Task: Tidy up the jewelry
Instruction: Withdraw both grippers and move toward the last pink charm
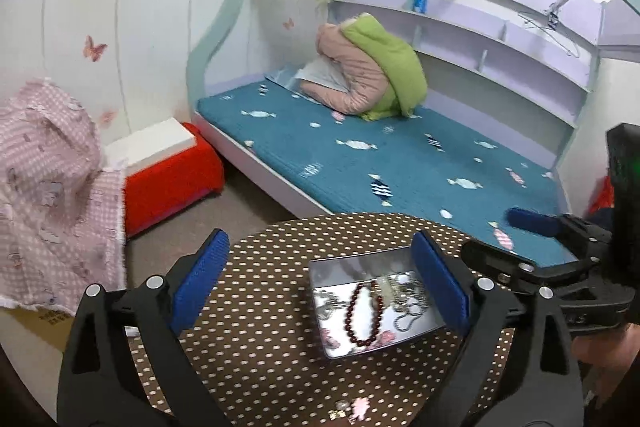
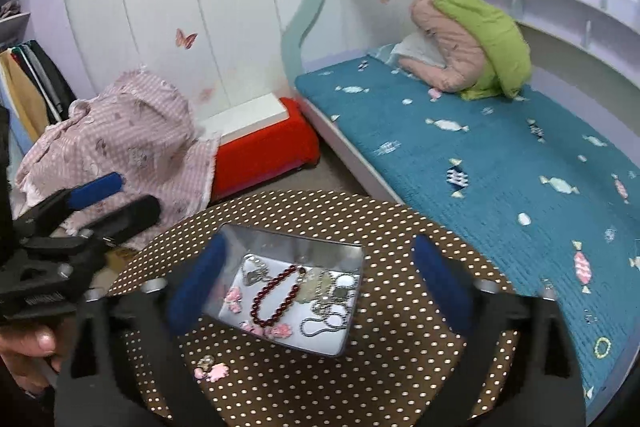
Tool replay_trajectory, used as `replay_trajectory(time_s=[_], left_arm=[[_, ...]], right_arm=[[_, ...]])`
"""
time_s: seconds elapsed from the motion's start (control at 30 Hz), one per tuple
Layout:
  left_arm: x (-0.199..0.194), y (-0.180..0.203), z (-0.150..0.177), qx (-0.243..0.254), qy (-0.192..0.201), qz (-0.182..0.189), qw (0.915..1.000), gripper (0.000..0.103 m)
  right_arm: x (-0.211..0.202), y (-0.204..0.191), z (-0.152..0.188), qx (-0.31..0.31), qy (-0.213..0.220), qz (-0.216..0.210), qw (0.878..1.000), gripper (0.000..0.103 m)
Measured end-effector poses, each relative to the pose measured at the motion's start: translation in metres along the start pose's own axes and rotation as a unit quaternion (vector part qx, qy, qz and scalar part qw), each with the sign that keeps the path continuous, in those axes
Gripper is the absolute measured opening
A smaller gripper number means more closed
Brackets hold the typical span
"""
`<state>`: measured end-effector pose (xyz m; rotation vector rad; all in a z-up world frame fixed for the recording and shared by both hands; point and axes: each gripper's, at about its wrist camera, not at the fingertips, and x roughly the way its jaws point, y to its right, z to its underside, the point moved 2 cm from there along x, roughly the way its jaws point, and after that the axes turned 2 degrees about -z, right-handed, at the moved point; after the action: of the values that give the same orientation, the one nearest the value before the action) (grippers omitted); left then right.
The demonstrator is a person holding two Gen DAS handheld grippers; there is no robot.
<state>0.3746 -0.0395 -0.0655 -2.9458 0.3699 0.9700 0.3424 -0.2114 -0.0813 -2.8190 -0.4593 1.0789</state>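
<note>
A shiny metal tray (image 1: 424, 335) (image 2: 292, 241) stands on a round brown polka-dot table (image 1: 260, 347) (image 2: 400, 359). In it lie a dark red bead bracelet (image 1: 366, 315) (image 2: 276, 297), silver chains (image 1: 408, 293) (image 2: 326, 321) and pink flower pieces (image 2: 234, 295). A pink flower piece with a small metal charm (image 1: 356, 407) (image 2: 212, 369) lies on the table outside the tray. My left gripper (image 1: 320, 279) is open and empty above the table, left of the tray. My right gripper (image 2: 316, 287) is open and empty, its fingers straddling the tray. Each gripper shows at the edge of the other's view.
A bed with a teal candy-print cover (image 1: 360, 155) (image 2: 500, 163) and folded pink and green bedding (image 1: 372, 67) lies beyond the table. A red and white box (image 1: 168, 171) (image 2: 260, 143) sits on the floor. A pink checked cloth (image 1: 48, 195) (image 2: 120, 135) is draped at the left.
</note>
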Motion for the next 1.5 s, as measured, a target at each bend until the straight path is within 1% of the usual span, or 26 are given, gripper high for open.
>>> replay_trajectory(time_s=[0.07,0.23,0.4,0.57,0.73,0.9,1.1,1.23,1.5], left_arm=[[-0.012,-0.002,0.001,0.003,0.015,-0.012,0.9998,0.097],[-0.04,-0.003,0.003,-0.004,0.037,-0.016,0.9992,0.097],[-0.063,-0.009,0.004,-0.018,0.053,-0.018,0.9983,0.098],[-0.086,-0.018,0.012,-0.035,0.064,-0.027,0.997,0.098],[-0.103,-0.03,0.024,-0.047,0.069,-0.039,0.9958,0.098],[-0.115,-0.039,0.038,-0.058,0.072,-0.048,0.9946,0.098],[-0.123,-0.041,0.055,-0.056,0.066,-0.055,0.9947,0.098],[-0.122,-0.041,0.066,-0.057,0.058,-0.057,0.995,0.098],[-0.106,-0.048,0.095,-0.062,0.025,-0.065,0.9956,0.098]], right_arm=[[-0.005,0.0,0.001,0.004,0.007,0.002,1.0,0.096],[-0.016,-0.004,0.002,0.008,0.02,0.002,1.0,0.096],[-0.031,-0.013,0.003,0.001,0.032,-0.002,1.0,0.096],[-0.051,-0.019,0.004,-0.001,0.05,-0.005,0.999,0.096],[-0.073,-0.021,0.01,-0.004,0.067,-0.006,0.998,0.096],[-0.088,-0.022,0.02,-0.007,0.075,-0.001,0.997,0.096],[-0.099,-0.024,0.031,-0.006,0.081,0.003,0.997,0.096],[-0.096,-0.027,0.043,-0.009,0.071,0.006,0.997,0.096],[-0.058,-0.039,0.079,-0.009,0.005,-0.006,1.0,0.096]])
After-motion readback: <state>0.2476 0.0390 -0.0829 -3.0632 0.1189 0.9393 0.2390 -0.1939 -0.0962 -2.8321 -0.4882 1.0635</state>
